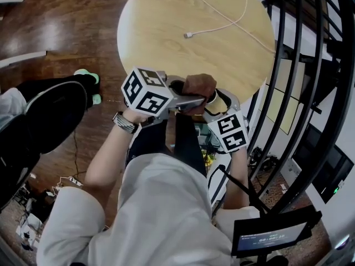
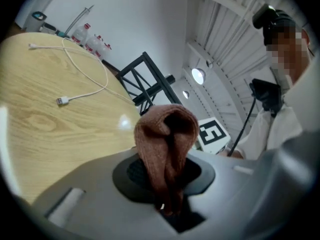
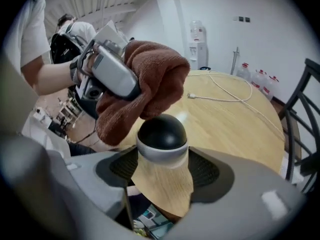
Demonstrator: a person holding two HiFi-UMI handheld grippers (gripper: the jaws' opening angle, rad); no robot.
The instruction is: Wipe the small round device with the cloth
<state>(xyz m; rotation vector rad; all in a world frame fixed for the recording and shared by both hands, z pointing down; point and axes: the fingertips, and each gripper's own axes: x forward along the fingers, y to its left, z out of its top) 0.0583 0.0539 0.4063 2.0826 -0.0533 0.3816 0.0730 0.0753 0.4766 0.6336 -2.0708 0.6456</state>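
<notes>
The small round device [image 3: 161, 135], a black dome on a silver band, sits between the jaws of my right gripper [image 3: 162, 156], which is shut on its sides and holds it over the near edge of the round wooden table [image 3: 235, 124]. My left gripper [image 2: 167, 176] is shut on a folded brown cloth [image 2: 166, 144]. In the right gripper view the cloth [image 3: 150, 79] hangs over the device and touches the top of its dome. From the head view both grippers meet at the table's near rim, the left gripper [image 1: 186, 100] and the cloth [image 1: 199, 85] beside the right gripper [image 1: 215, 103].
A white charging cable [image 1: 219, 15] lies looped across the table [image 1: 166, 32]. A black metal railing [image 1: 310, 65] runs close on the right. Several bottles [image 3: 260, 76] stand on the floor beyond the table. A dark chair [image 1: 55, 112] is at the left.
</notes>
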